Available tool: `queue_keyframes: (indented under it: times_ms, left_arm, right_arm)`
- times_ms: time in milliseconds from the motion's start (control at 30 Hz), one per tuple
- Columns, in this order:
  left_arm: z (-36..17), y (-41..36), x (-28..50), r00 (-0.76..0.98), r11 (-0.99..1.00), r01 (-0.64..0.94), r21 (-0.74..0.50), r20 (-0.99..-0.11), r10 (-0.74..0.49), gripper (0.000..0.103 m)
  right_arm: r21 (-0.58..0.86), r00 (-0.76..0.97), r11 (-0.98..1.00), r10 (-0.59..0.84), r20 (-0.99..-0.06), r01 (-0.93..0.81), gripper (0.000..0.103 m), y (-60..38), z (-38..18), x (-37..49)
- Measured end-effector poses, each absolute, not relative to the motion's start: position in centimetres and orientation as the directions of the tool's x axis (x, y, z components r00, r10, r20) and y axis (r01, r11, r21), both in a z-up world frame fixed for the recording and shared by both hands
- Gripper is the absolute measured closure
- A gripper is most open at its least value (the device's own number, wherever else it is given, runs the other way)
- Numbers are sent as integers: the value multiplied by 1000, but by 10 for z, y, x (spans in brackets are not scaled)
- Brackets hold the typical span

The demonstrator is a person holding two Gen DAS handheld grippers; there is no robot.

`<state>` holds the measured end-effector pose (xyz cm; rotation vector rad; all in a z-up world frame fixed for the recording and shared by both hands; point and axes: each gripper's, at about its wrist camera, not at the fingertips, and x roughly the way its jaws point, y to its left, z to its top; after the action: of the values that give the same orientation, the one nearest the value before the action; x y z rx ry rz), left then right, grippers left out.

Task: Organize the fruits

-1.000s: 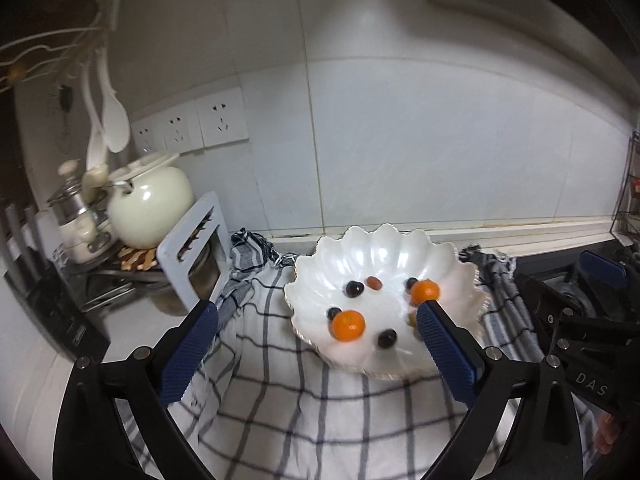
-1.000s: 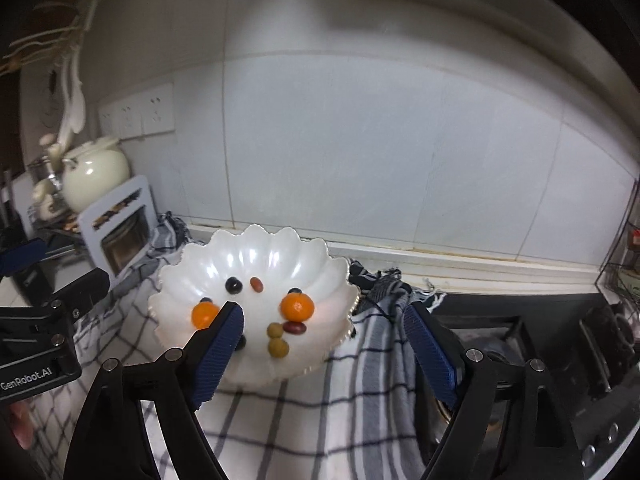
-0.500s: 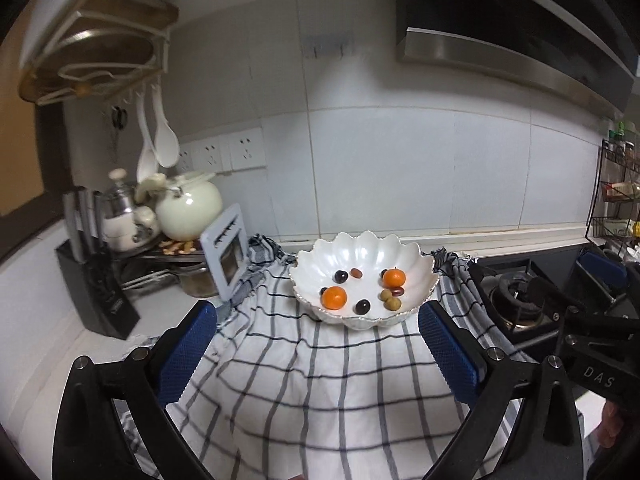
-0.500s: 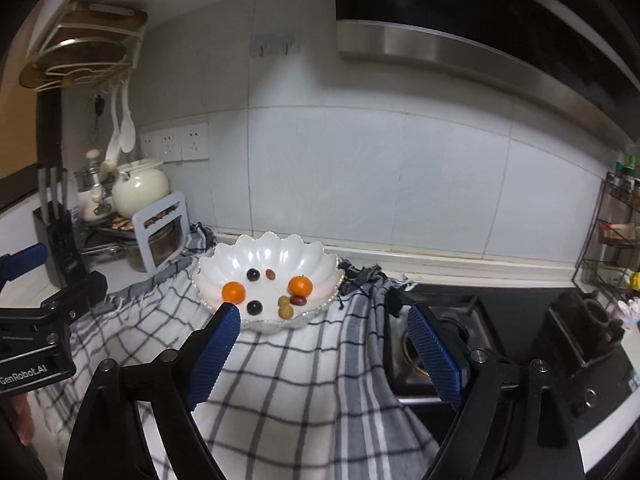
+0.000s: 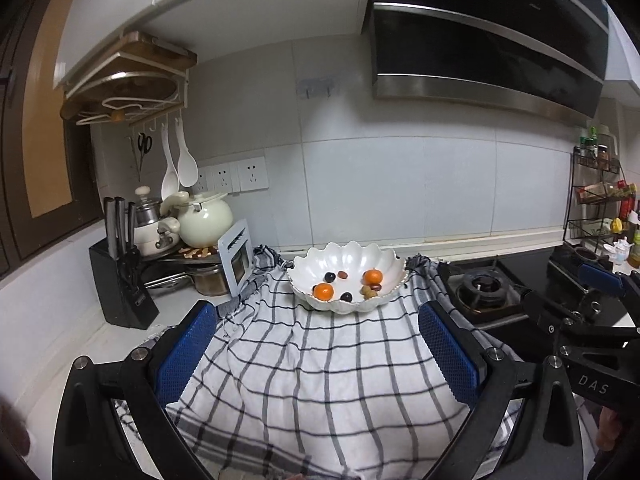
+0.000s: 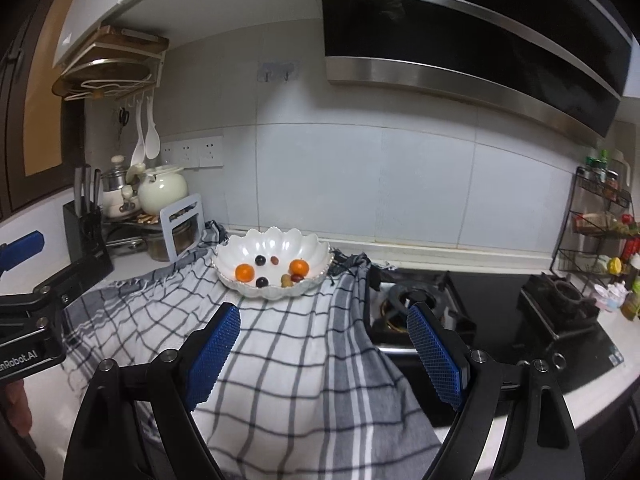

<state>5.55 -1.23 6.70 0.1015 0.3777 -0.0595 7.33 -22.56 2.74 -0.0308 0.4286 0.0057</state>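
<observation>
The white desk (image 5: 52, 344) fills the lower left of my left view, draped with a large black-and-white checked cloth (image 5: 320, 364) that runs toward the black gas stove (image 6: 416, 300) at right. Centred on the cloth sits the white scalloped ceramic bowl (image 5: 348, 256), just above the middle of both frames. In it I see two small orange citrus fruits (image 5: 323, 291), dark grapes (image 5: 329, 277) and a few brownish-green pieces; no fruit lies loose on the cloth that I can spot. My left gripper (image 5: 316, 356) and right gripper (image 6: 324, 356) both hang well short of the bowl, blue fingers (image 5: 186, 352) spread wide and holding nothing. I judge the sorting done, so I would keep both tools level and clear of the cloth's folds, avoiding any snag that could drag the bowl.
</observation>
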Motion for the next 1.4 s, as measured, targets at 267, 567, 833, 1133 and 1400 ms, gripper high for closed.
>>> queue_keyframes:
  times_ms: [267,567,833,1133,1400]
  left_arm:
    - [69,-15,11,928,992,101,73,-366,-67,0]
    - [73,-17,-16,925,989,133,67,-366,-99,0]
    - [79,-20,-25,917,981,190,47,-365,-160,0]
    - [80,-20,-28,916,977,208,42,-358,-180,0]
    - [79,-18,-30,917,978,205,38,-358,-178,0]
  right_arm:
    - [-40,913,999,-16,-408,-1,16,-233,28,25]
    - [-15,920,1000,-15,-393,10,16,-238,31,-9]
    - [7,923,999,-26,-385,31,16,-242,35,-24]
    - [-2,923,998,-53,-382,56,16,-244,37,-31]
    - [-9,921,998,-60,-385,61,16,-244,37,-34]
